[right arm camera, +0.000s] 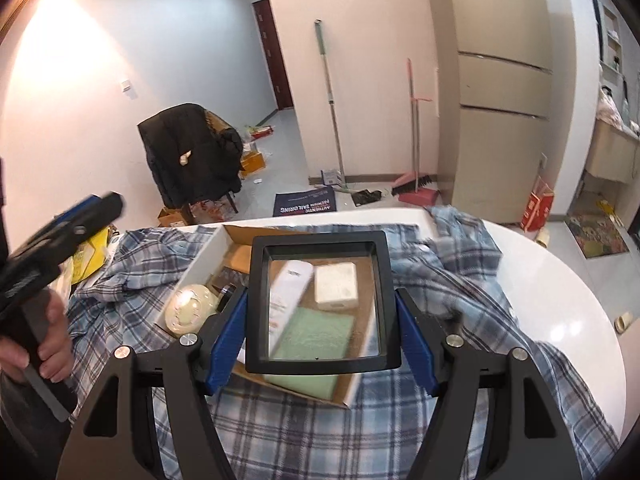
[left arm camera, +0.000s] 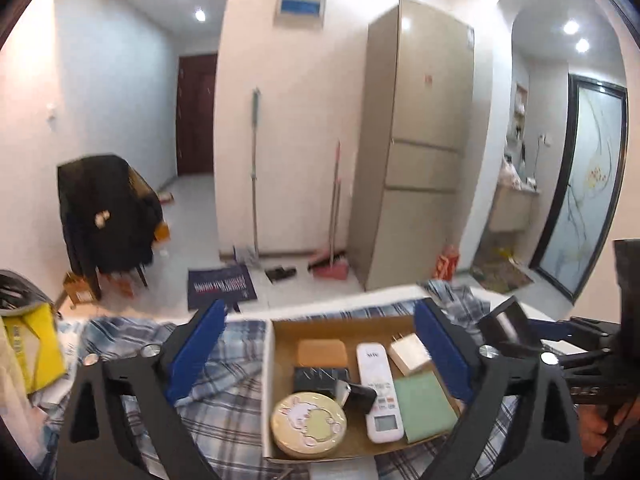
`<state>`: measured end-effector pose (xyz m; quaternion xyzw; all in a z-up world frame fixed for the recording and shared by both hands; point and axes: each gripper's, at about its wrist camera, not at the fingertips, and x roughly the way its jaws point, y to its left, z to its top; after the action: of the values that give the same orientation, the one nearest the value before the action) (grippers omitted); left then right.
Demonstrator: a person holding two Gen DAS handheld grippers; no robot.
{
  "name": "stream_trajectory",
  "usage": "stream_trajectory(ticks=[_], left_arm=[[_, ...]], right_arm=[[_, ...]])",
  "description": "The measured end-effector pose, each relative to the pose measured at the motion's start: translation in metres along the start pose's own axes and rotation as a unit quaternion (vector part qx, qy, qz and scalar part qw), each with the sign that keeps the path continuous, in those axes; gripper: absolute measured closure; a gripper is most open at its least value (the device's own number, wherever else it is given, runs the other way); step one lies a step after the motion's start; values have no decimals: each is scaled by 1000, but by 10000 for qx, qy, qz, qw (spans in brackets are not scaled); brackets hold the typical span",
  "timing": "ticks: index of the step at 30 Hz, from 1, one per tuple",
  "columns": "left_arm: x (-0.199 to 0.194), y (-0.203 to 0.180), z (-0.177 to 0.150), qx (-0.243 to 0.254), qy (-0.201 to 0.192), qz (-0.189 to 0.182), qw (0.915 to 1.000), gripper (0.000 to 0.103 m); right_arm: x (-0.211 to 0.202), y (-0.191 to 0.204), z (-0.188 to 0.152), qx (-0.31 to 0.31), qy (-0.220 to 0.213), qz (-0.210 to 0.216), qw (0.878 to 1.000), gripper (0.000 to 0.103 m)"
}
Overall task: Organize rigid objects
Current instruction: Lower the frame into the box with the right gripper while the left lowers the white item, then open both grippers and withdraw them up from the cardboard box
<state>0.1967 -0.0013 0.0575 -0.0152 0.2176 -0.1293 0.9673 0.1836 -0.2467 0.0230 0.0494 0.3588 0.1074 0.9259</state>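
Left gripper (left arm camera: 320, 354) hangs wide open and empty over the cardboard box (left arm camera: 269, 380), right gripper (right arm camera: 322, 340) clamps a square black-framed magnifier (right arm camera: 322, 300) above it, so lowering that in looks next.

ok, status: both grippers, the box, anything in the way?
Left gripper open, empty, above cardboard box. Right gripper shut on black-framed rectangular magnifier, over the box. Box crowded: remote, round tin.
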Motion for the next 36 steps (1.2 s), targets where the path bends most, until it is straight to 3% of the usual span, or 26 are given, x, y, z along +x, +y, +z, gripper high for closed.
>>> stream_trajectory(ticks=[5,9,12,18,23,28,32,36], left_arm=[[-7,14,-10,-171,-103,149,9997,0],[0,21,-28,-360,-75,325,9988,0],[14,23,-37,-306,143,283,9990,0],[32,40,-53,-651,388,401,9963,0],[40,63,-61,-1152,618,509,9901,0],[45,74,-67,-1448,754,462,9855,0],[39,74,-63,-1445,661,358,9866,0],[31,67,-54,-1228,550,475,9898,0]], right_arm=[[23,26,5,-88,186,327,9993,34],[60,39,2,117,729,621,9953,34],[89,45,-1,293,1072,661,9916,34],[132,48,1,816,1580,852,9804,34],[150,62,-5,867,1792,889,9759,34],[152,62,-4,810,1649,792,9798,33],[146,53,1,907,1579,799,9800,22],[130,43,11,869,1532,946,9798,21]])
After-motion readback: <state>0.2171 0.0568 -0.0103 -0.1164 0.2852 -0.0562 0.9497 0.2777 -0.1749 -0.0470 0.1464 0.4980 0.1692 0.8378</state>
